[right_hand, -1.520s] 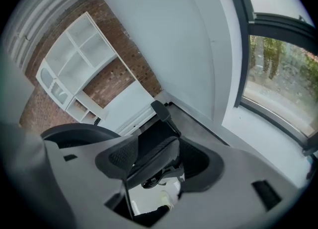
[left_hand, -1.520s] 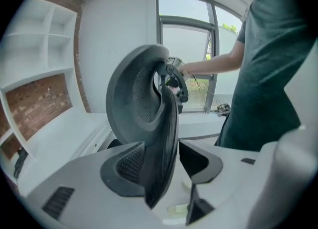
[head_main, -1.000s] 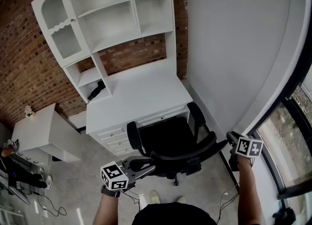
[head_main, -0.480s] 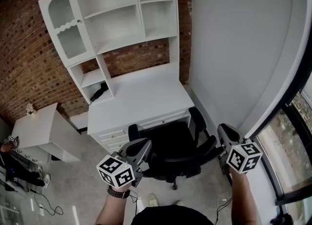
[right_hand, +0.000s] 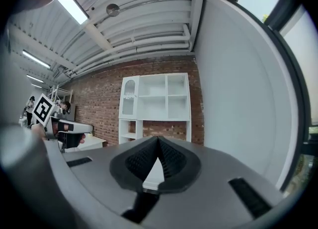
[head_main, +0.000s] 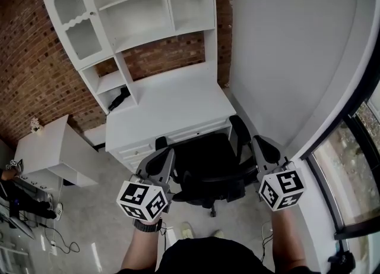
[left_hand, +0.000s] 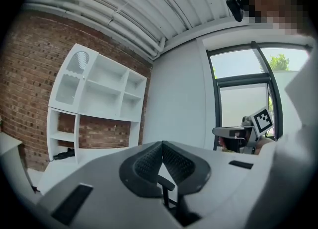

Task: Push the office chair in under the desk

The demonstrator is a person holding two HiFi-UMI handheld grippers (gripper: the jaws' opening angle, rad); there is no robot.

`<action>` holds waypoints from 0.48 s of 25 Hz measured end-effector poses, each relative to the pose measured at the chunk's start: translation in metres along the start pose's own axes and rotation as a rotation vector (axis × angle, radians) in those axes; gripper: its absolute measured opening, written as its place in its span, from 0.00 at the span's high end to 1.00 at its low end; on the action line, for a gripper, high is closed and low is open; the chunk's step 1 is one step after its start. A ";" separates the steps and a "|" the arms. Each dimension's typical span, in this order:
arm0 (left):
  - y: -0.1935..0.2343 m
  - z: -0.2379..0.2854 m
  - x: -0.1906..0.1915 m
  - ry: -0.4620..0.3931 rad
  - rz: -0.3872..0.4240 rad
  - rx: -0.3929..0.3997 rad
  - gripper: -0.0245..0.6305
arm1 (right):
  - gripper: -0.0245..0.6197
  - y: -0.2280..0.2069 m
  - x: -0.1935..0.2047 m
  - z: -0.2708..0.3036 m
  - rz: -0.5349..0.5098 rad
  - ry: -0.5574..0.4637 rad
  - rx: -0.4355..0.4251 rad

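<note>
Head view: the office chair (head_main: pixel 203 164) sits at frame centre, its seat front at the white table's (head_main: pixel 172 109) edge. The left gripper (head_main: pixel 168 155) flanks it at lower left and the right gripper (head_main: pixel 259 143) at lower right.

Left gripper view: the jaws have just been closing and now meet, with nothing between them. A white shelf unit (left_hand: pixel 94 89) stands at left.

Right gripper view: the jaws have likewise just been closing and are pressed together, empty.
</note>
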State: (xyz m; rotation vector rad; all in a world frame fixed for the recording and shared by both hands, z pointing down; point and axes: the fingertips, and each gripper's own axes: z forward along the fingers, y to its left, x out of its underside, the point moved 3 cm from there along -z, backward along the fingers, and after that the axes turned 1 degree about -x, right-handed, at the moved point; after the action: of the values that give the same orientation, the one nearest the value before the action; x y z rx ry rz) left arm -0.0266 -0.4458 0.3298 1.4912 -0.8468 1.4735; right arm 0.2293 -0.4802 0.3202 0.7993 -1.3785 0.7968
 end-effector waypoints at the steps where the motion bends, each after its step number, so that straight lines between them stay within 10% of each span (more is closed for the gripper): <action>1: 0.001 0.000 0.001 -0.002 -0.002 -0.010 0.95 | 0.95 0.004 -0.001 0.000 -0.005 -0.004 -0.006; 12: 0.014 -0.013 0.000 -0.024 0.022 -0.086 0.95 | 0.95 0.037 0.007 0.011 -0.018 -0.005 -0.058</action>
State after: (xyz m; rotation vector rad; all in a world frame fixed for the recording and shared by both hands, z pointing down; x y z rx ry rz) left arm -0.0450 -0.4397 0.3305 1.4431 -0.9324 1.4196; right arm 0.1923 -0.4707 0.3279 0.7680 -1.3907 0.7384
